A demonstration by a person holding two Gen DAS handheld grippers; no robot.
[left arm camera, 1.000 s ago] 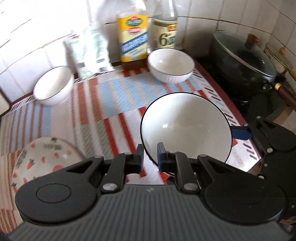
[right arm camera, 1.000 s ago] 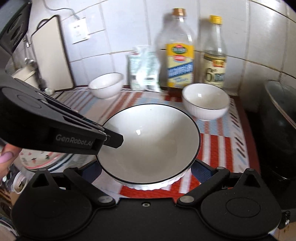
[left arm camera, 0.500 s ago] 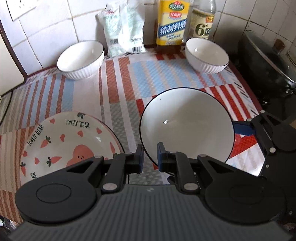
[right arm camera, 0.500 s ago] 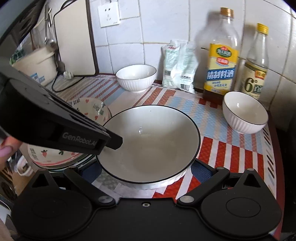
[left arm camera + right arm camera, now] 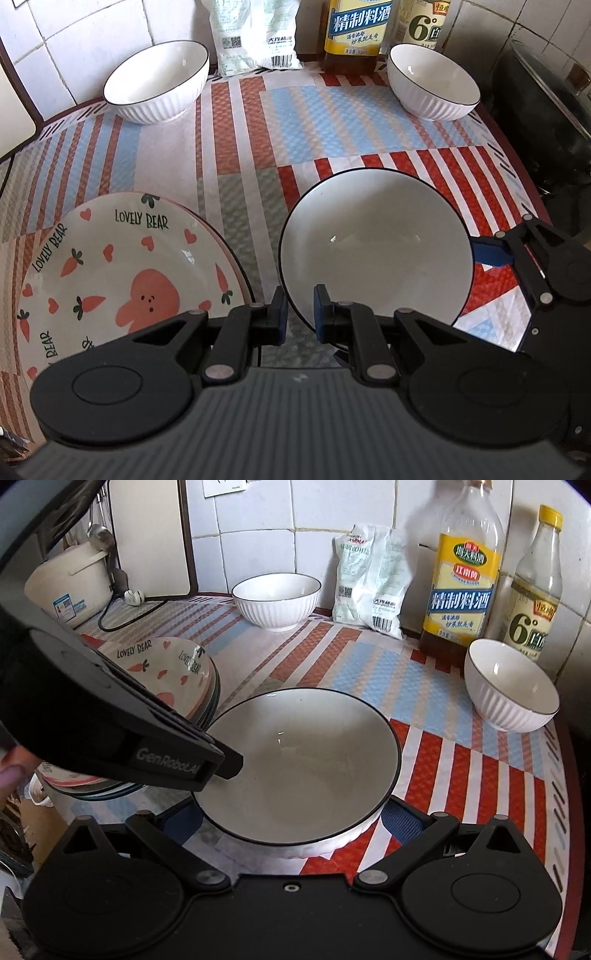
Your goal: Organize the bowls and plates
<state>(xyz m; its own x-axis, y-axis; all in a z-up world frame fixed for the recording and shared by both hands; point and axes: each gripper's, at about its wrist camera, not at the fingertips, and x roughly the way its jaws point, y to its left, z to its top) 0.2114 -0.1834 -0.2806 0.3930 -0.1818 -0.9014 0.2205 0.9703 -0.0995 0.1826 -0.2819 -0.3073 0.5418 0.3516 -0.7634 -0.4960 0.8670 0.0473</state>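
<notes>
- The left claw (image 5: 298,309) pinches the near rim of the big bowl (image 5: 376,251).
- The right claw (image 5: 291,825) spreads wide around the same bowl's sides, blue pads against it.
- A stack of plates (image 5: 118,266) sits just left of the bowl on the counter (image 5: 236,155).
- Two small bowls (image 5: 157,81) stand farther back, near bottles (image 5: 356,33).

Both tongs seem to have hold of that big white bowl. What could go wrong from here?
The left tongs pinch only the thin rim of the big bowl, so it could tip or slip. The right tongs straddle it wide, a loose cradle. The plate stack sits close beside; a swing could knock it.
</notes>
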